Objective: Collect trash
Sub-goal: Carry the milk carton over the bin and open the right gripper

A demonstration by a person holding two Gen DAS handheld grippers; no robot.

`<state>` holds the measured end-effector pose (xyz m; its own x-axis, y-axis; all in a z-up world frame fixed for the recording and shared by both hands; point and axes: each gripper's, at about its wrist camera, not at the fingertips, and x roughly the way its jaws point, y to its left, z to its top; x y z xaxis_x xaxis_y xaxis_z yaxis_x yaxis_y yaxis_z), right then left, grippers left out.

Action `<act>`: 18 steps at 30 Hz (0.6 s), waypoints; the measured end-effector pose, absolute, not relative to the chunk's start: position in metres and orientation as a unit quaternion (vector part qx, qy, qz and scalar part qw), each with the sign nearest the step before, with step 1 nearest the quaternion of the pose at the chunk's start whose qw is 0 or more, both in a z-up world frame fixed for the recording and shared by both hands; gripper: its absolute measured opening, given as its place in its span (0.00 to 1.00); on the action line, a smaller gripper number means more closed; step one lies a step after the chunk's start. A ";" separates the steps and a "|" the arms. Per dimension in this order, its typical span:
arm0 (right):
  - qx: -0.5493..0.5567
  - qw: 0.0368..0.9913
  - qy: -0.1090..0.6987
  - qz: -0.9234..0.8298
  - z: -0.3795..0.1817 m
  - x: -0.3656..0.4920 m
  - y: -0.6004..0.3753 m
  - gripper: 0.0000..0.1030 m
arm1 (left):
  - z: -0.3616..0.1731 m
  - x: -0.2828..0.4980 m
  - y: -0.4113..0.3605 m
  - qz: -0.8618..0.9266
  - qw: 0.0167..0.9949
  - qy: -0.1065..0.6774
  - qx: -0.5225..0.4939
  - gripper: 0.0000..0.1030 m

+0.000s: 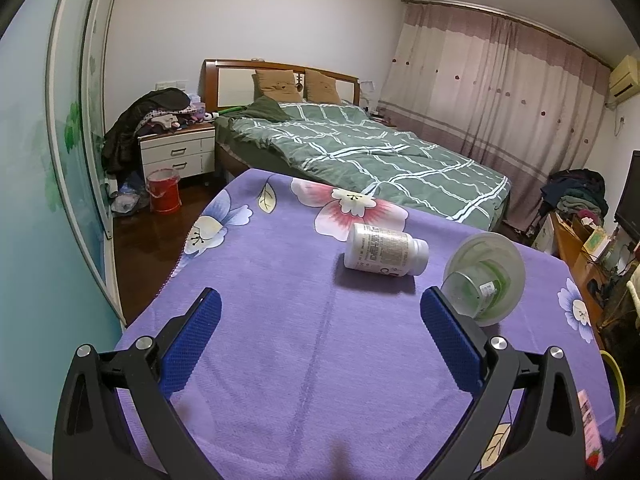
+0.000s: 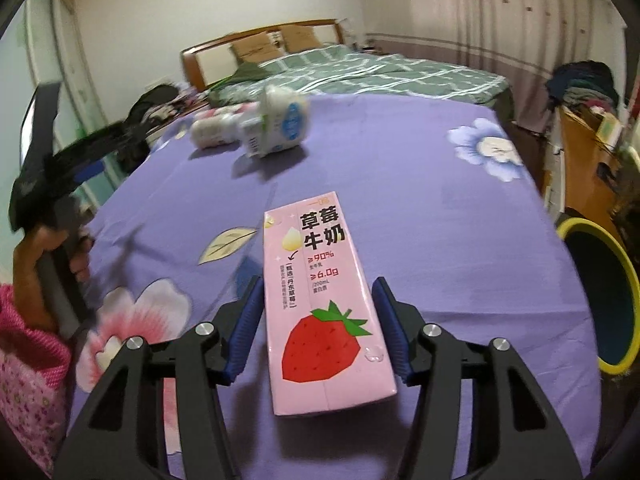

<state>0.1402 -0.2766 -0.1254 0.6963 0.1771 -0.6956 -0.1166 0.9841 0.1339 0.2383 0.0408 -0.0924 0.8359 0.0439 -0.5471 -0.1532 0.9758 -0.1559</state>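
The right hand-held gripper [image 2: 318, 322] stands open, its blue pads on either side of the pink strawberry-milk carton [image 2: 320, 304] lying flat on the purple flowered worktop [image 2: 440, 220], small gaps showing on both sides, so it is not yet clamped. The step in hand looks like the carton's pickup; next the jaws must close squarely on its long sides. The left hand-held gripper [image 1: 320, 328] is wide open and empty. Farther on lie a white labelled pill bottle [image 1: 384, 250] and a clear plastic cup [image 1: 486, 280], both tipped over. A yellow-rimmed dark bin [image 2: 600, 296] sits beside the worktop, likely the drop point
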 end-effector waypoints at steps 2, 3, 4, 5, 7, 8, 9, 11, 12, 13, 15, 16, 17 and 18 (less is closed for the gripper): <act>0.047 0.923 0.376 0.068 -0.122 0.140 -0.288 0.51 | -0.092 0.239 0.040 0.051 0.953 0.282 -0.096 0.95; 0.052 0.926 0.370 0.058 -0.119 0.140 -0.297 0.51 | -0.093 0.239 0.039 0.050 0.953 0.282 -0.096 0.95; 0.057 0.929 0.364 0.048 -0.116 0.139 -0.307 0.51 | -0.092 0.239 0.039 0.050 0.953 0.282 -0.095 0.95; 0.061 0.930 0.359 0.039 -0.114 0.140 -0.314 0.51 | -0.092 0.239 0.038 0.049 0.954 0.282 -0.095 0.95; 0.071 0.935 0.348 0.007 -0.107 0.140 -0.339 0.51 | -0.092 0.238 0.038 0.048 0.954 0.282 -0.095 0.95; 0.076 0.936 0.343 -0.008 -0.105 0.140 -0.351 0.51 | -0.092 0.238 0.038 0.047 0.954 0.282 -0.095 0.95; 0.083 0.937 0.338 -0.027 -0.102 0.141 -0.366 0.51 | -0.092 0.238 0.038 0.046 0.954 0.282 -0.095 0.95; 0.091 0.938 0.329 -0.064 -0.099 0.140 -0.393 0.51 | -0.092 0.238 0.037 0.044 0.954 0.282 -0.095 0.95; 0.095 0.937 0.325 -0.087 -0.098 0.140 -0.409 0.51 | -0.092 0.237 0.037 0.043 0.954 0.282 -0.094 0.95; 0.098 0.936 0.322 -0.108 -0.097 0.140 -0.424 0.51 | -0.092 0.237 0.036 0.042 0.954 0.282 -0.094 0.95; 0.102 0.931 0.318 -0.148 -0.097 0.141 -0.451 0.52 | -0.092 0.238 0.035 0.040 0.954 0.282 -0.092 0.95; 0.105 0.927 0.319 -0.164 -0.099 0.141 -0.464 0.52 | -0.092 0.238 0.035 0.039 0.954 0.282 -0.091 0.95; 0.107 0.924 0.321 -0.178 -0.101 0.143 -0.476 0.52 | -0.092 0.238 0.034 0.038 0.954 0.283 -0.089 0.95; 0.110 0.920 0.323 -0.194 -0.104 0.145 -0.489 0.52 | -0.092 0.238 0.033 0.037 0.954 0.283 -0.088 0.95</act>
